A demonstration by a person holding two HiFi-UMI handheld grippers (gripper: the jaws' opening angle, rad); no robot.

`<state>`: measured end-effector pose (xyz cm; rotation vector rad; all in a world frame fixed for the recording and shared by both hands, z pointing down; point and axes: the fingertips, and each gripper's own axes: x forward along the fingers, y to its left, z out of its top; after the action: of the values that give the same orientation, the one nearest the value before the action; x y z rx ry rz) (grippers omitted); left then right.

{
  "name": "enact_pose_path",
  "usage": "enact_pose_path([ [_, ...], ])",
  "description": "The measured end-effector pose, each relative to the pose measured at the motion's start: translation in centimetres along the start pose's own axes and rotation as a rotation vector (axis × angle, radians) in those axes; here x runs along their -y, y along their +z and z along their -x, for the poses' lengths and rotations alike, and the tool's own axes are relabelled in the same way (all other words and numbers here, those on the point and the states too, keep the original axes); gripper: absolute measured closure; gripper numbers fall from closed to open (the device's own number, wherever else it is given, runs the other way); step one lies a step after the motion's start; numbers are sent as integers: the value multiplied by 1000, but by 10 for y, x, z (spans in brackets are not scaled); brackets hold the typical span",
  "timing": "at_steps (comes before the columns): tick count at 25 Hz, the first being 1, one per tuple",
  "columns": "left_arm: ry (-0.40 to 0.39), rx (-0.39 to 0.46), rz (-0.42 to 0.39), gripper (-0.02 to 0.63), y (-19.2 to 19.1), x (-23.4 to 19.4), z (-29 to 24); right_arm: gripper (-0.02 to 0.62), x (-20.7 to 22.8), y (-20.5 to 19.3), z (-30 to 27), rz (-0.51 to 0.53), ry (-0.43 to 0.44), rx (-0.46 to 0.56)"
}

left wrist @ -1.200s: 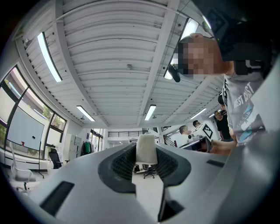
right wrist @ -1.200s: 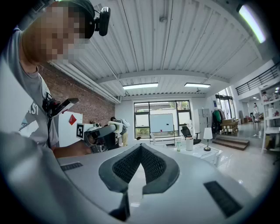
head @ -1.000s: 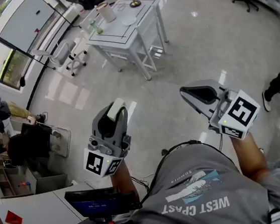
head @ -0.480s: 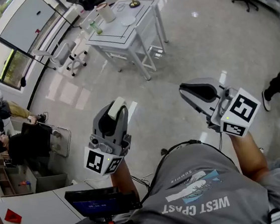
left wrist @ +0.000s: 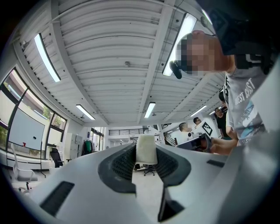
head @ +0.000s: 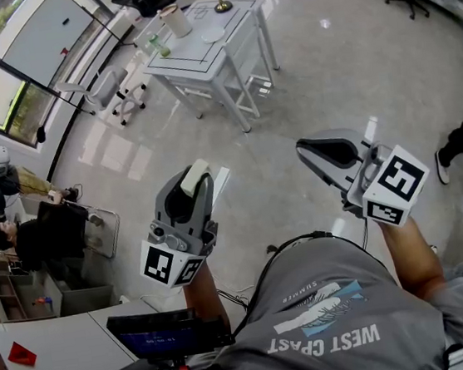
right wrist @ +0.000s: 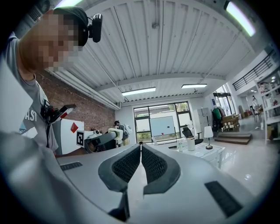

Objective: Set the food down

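Food (left wrist: 146, 149): pale, soft-looking block, upright between the jaws of the left gripper (head: 193, 182). It is pinched near the tips, with its top end poking past the pads. Held in the air over the glossy floor (head: 325, 59), well short of the near corner of the white table (head: 192, 52). Right gripper (head: 309, 151): jaws clenched together, nothing between them, well apart from the left. Lamp (head: 222, 5) stands at the table's far edge.
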<state>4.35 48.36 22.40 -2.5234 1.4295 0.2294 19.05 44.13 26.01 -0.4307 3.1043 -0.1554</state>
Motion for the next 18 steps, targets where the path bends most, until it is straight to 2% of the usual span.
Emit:
enact_pose_path([
  [8, -3, -23, 2, 499, -11, -6, -7, 586, 10, -10, -10, -20, 3, -9],
  [18, -29, -22, 33, 499, -25, -65, -21, 586, 39, -8, -61, -29, -38, -26],
])
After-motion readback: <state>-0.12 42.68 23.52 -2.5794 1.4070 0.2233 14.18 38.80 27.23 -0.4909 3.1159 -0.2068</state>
